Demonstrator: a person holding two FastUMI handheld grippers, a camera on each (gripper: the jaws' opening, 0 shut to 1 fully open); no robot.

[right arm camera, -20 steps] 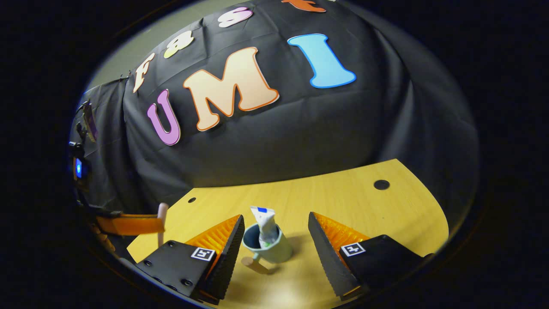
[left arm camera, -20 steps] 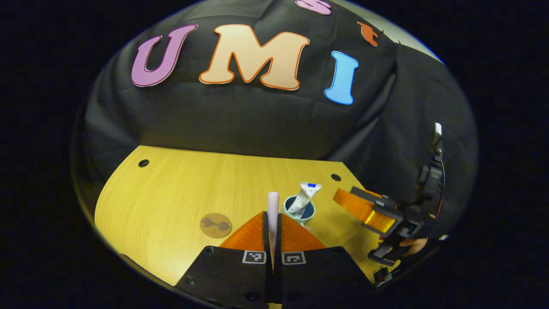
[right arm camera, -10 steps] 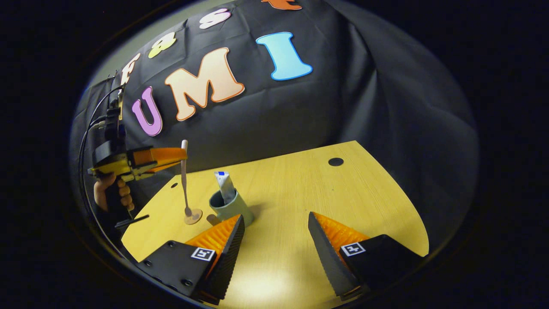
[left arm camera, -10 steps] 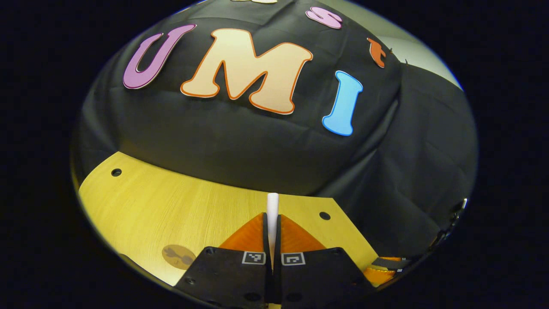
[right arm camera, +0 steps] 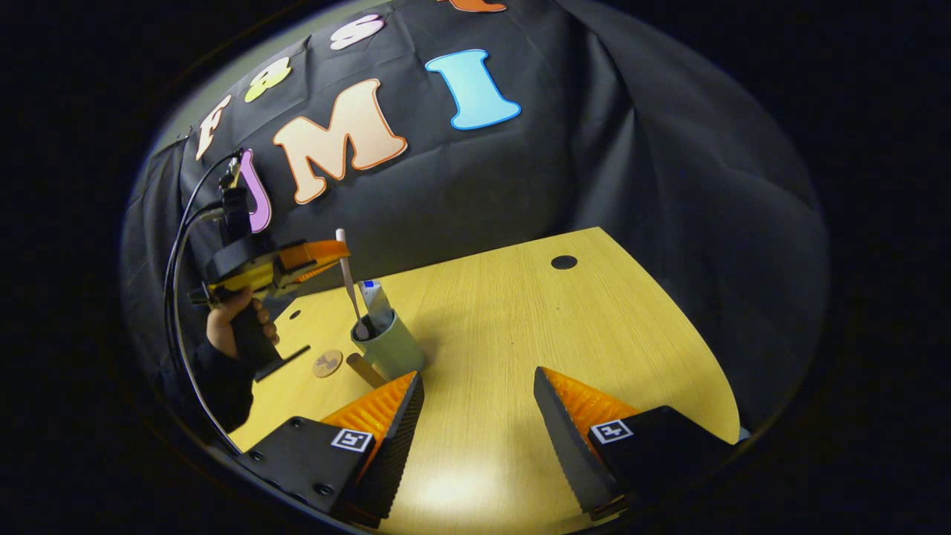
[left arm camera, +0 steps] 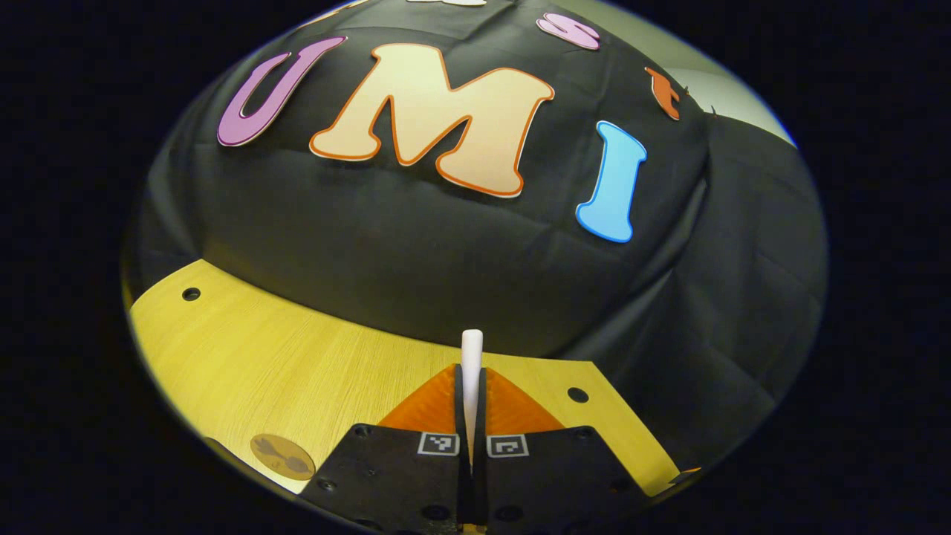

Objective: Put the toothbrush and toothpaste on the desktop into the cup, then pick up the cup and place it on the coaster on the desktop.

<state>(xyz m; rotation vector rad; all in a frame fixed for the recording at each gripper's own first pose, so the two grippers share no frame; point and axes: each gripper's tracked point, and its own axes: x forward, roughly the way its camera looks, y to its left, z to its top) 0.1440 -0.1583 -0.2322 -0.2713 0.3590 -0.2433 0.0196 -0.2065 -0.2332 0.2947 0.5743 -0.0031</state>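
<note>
Right gripper (right arm camera: pixel 475 416): nearest item; fingers spread wide with nothing between them, hovering low over the desktop (right arm camera: pixel 520 334), presumably parked clear of the other hand's work.
Coaster (right arm camera: pixel 327 364): flat round disc ahead and left of the right fingers, bare, just beside the cup; it waits for the cup.
Cup (right arm camera: pixel 388 345): upright ahead of the right gripper's left finger, stick-like handle (right arm camera: pixel 365 369) angled toward the viewer; open mouth up, so items drop in from above.
Toothpaste (right arm camera: pixel 375 301): already in the cup, leaning on the far rim, crimped end up.
Toothbrush (right arm camera: pixel 349 282): pinched near its top, hanging nearly vertical, lower end at or just inside the cup mouth; held upright to enter the narrow opening.
Left gripper (left arm camera: pixel 472 386): fingers closed narrow on the toothbrush shaft, its tip protruding past them; a hand (right arm camera: pixel 234 327) holds it above the cup.
Stage: toothbrush insertion under way, judging by position; cup transfer not yet begun.
</note>
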